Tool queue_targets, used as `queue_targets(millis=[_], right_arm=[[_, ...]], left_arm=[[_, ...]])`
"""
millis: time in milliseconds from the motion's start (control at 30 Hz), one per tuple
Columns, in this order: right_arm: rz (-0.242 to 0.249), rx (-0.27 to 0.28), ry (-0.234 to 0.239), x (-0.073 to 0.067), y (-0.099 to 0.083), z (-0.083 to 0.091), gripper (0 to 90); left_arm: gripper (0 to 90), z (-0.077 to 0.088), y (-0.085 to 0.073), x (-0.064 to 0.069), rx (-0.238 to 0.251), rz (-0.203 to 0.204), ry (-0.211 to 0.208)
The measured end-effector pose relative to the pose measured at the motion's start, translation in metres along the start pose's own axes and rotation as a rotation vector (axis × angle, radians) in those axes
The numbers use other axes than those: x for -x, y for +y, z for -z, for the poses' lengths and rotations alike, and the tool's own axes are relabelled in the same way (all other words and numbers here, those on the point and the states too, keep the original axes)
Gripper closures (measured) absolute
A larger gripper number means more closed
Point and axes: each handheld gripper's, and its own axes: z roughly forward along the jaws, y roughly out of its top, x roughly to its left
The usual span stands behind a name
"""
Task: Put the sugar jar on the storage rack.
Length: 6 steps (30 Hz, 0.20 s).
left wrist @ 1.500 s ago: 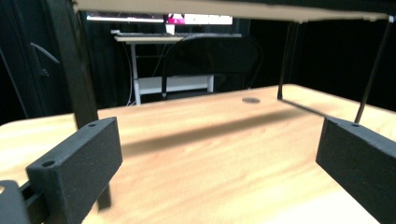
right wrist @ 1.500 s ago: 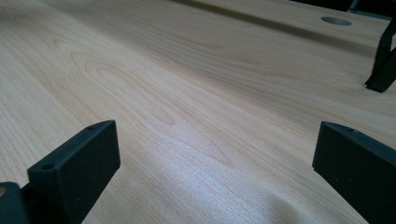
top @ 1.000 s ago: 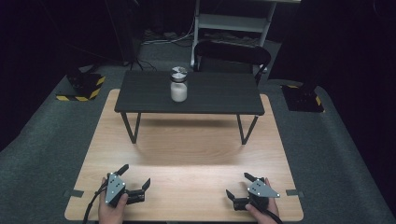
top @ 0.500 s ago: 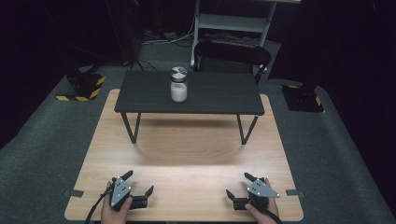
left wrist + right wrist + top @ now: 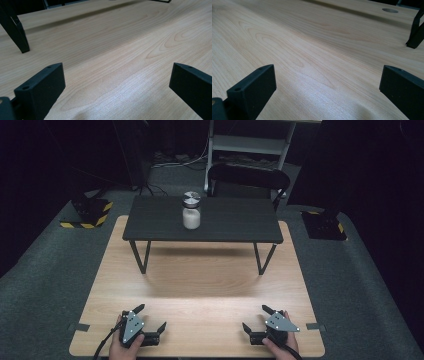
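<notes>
A glass jar [image 5: 191, 213] with white contents and a silver lid stands upright near the middle of a low black table [image 5: 235, 222]. That black table rests on the far half of a light wooden tabletop [image 5: 200, 290]. Far from the jar, at the near edge, my left gripper [image 5: 151, 316] lies low over the wood, held by a hand, jaws wide apart and empty. My right gripper [image 5: 255, 317] mirrors it at the near right, also open and empty. Bare wood lies between the left gripper [image 5: 116, 82] jaws and between the right gripper [image 5: 327, 82] jaws.
The black table's thin legs [image 5: 141, 257] stand on the wood; one leg [image 5: 15, 30] is ahead-left of the left gripper, another leg [image 5: 415, 32] ahead-right of the right one. A round hole [image 5: 390, 10] sits in the wood. A dark chair [image 5: 248, 176] and hazard-striped bases [image 5: 87, 215] stand beyond.
My left gripper has slid slightly toward the near edge of the wooden top. The right gripper and the jar have stayed put.
</notes>
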Motion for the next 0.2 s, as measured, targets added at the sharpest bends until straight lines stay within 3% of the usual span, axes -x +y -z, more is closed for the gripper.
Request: queue_targets(millis=[200], right_arm=[[-0.005,0.027,-0.003,0.0000,-0.0052,0.0026,0.7]], left_arm=[[0.4,-0.0021,0.0014,-0.0058,-0.005,0.026,-0.012]])
